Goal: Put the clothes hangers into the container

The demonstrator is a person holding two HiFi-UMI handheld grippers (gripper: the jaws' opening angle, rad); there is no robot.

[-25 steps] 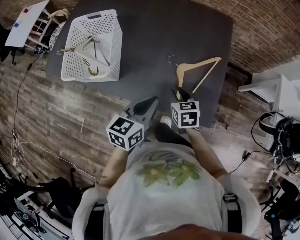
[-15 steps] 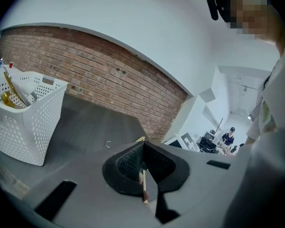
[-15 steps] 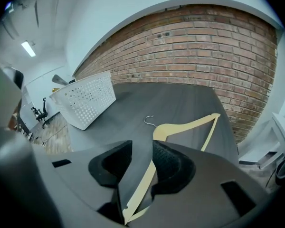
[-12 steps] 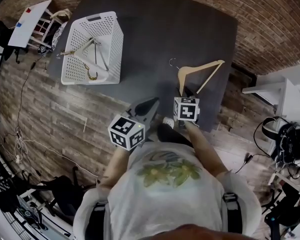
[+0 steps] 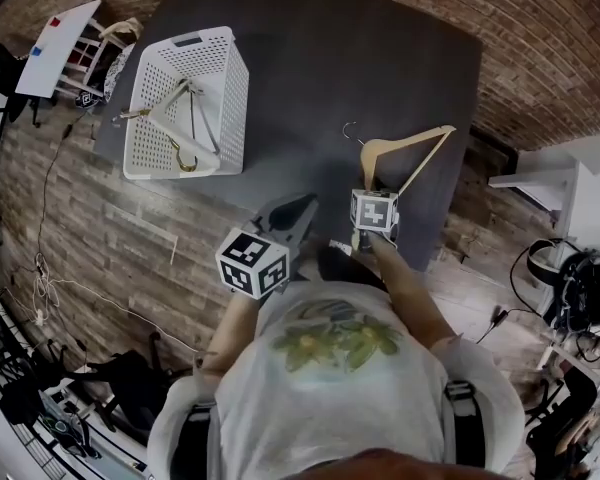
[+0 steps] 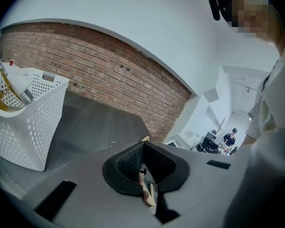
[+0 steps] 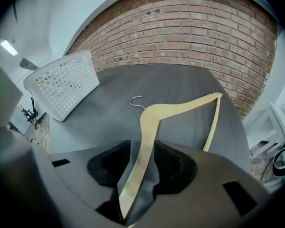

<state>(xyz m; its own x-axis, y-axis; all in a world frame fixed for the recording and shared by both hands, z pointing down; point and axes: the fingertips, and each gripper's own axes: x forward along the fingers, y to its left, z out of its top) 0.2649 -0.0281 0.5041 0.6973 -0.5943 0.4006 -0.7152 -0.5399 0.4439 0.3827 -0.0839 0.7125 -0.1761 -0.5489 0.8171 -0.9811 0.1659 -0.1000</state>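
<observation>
A light wooden hanger with a metal hook lies on the dark table near its right edge. My right gripper is down over the hanger's near arm. In the right gripper view that arm runs between the jaws of the gripper, which have just been opening; a gap shows on both sides. The white perforated basket stands at the table's left with other hangers inside. My left gripper hovers at the table's near edge, jaws shut and empty.
The basket also shows at the left of the left gripper view and, farther off, in the right gripper view. A brick wall runs behind the table. A white shelf unit stands beyond the basket, white furniture to the right.
My right gripper has sunk and moved forward onto the hanger's near arm. The left gripper has shifted only slightly. The hanger and basket lie as before.
</observation>
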